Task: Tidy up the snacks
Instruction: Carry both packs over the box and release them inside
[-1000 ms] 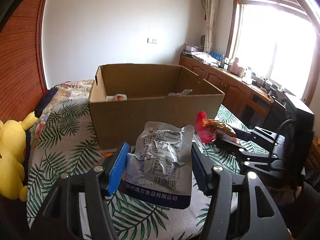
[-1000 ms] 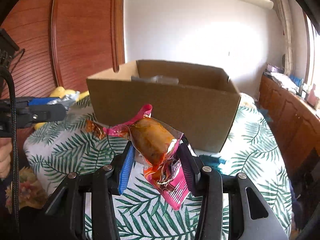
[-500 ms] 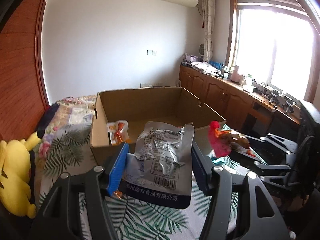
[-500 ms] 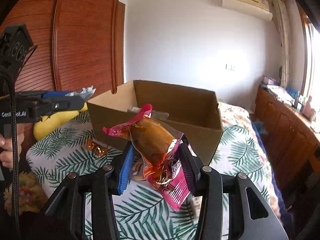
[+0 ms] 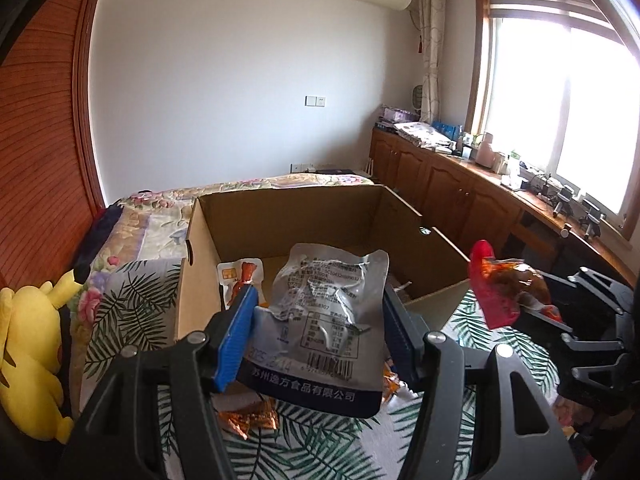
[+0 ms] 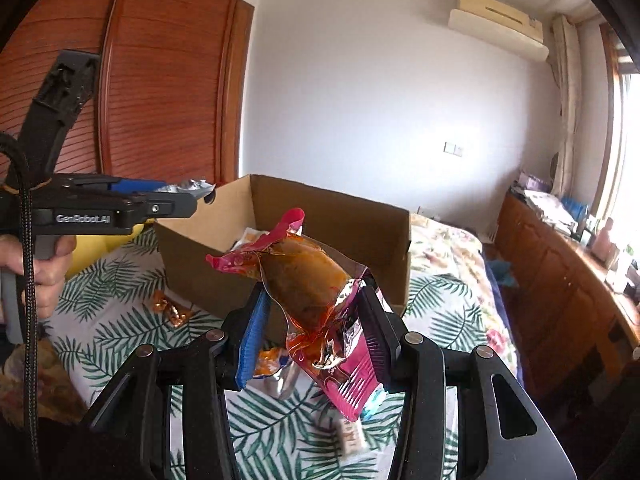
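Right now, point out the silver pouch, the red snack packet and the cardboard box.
silver pouch point(image 5: 320, 320), left wrist view, on its printed label.
red snack packet point(image 6: 308, 284), right wrist view, on its clear middle.
cardboard box point(image 5: 288, 216), left wrist view, on its inner far wall.

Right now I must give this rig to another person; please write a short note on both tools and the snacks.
Left tool: shut on the silver pouch, held up at the near edge of the cardboard box.
Right tool: shut on the pink-and-orange packet, raised in front of the box.
Done: at least one small packet already lies in the box.
Left: drop both held snacks into the box, then collect the orange wrapped sweets and other loose packets from the palm-leaf bedspread.
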Available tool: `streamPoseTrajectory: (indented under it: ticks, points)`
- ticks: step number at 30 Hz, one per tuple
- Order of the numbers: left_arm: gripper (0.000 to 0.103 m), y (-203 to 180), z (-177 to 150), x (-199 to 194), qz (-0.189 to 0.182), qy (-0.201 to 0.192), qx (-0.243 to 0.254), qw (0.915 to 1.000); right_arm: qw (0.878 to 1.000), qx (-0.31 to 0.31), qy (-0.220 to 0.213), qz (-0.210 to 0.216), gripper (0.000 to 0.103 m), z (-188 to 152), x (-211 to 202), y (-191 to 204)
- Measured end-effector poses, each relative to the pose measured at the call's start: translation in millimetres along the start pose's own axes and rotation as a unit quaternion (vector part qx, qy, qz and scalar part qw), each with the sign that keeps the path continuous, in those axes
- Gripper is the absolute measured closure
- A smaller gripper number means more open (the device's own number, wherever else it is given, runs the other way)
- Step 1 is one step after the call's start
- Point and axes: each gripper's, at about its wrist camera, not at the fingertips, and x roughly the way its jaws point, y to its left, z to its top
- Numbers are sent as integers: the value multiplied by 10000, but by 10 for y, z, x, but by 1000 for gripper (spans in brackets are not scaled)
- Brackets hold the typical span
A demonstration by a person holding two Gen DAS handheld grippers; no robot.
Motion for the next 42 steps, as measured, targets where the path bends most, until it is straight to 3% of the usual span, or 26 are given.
streamPoseTrajectory:
  ticks: [21,30,42]
  points:
    - [43,292,47,645,124,486,-661,9965,9992,145,373,93,57,153,590,-20]
    - [42,202,50,778,351,539,-401,9971,9985,266,465,116,57,189,746,-13]
    - [36,133,110,794,375,427,-252,9981,9975,313,620,112,60,182,956,-16]
